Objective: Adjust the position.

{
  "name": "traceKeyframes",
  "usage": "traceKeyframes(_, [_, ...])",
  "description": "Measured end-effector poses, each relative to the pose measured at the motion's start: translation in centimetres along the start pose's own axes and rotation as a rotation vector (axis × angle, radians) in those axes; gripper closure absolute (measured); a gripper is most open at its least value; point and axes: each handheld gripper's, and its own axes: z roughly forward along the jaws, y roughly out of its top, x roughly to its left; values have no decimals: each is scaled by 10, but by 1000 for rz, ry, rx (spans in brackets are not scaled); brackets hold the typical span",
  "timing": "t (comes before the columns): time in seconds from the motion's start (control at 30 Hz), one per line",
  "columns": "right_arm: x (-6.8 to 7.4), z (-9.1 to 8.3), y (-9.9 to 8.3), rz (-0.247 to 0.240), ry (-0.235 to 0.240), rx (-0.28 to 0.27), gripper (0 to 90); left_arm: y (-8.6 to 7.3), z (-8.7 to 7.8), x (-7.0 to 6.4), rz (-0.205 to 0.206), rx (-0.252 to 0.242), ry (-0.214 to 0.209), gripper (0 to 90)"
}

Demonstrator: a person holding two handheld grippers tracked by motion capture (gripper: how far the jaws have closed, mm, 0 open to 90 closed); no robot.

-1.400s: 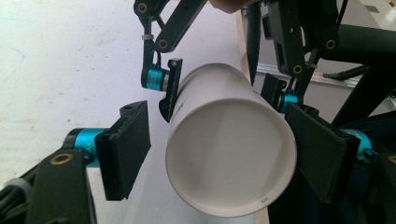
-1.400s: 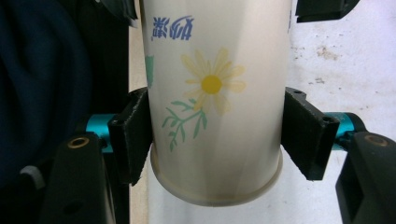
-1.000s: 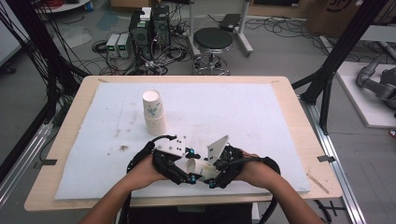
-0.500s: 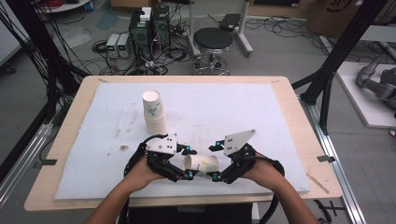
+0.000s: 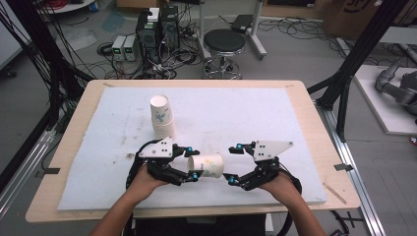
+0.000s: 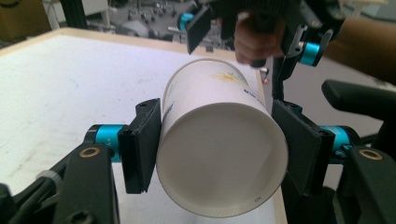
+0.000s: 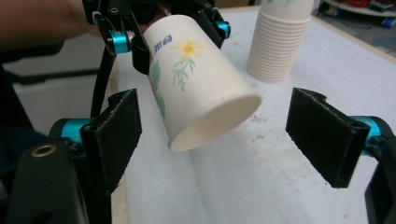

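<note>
A white paper cup [image 5: 207, 165] with a flower print is held sideways just above the white mat. My left gripper [image 5: 192, 163] is shut on one end of it. In the left gripper view the cup [image 6: 219, 154] sits squeezed between my left gripper's [image 6: 215, 149] two black pads. My right gripper [image 5: 234, 163] stands open just right of the cup's other end, not touching it. In the right gripper view the cup [image 7: 201, 79] points at the gap of my right gripper [image 7: 219, 133], whose pads are wide apart.
A stack of paper cups [image 5: 162, 117] stands upright on the white mat [image 5: 275, 123] behind the left hand; it is also at the top of the right gripper view [image 7: 280, 42]. The table's near edge runs just under the wrists.
My right gripper has drawn away to the right from the cup and stands open. The left gripper keeps hold of the cup and has turned it level.
</note>
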Motion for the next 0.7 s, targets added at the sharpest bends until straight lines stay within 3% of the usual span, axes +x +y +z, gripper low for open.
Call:
traceKeyframes(0.23, [0,1,-20,46,-31,-92,189,-4,-3,0,7,-62,-5,354])
traceKeyframes(0.7, [1,12,-28,57,40,-84,191,-7,1,-1,28,-67,-50,356])
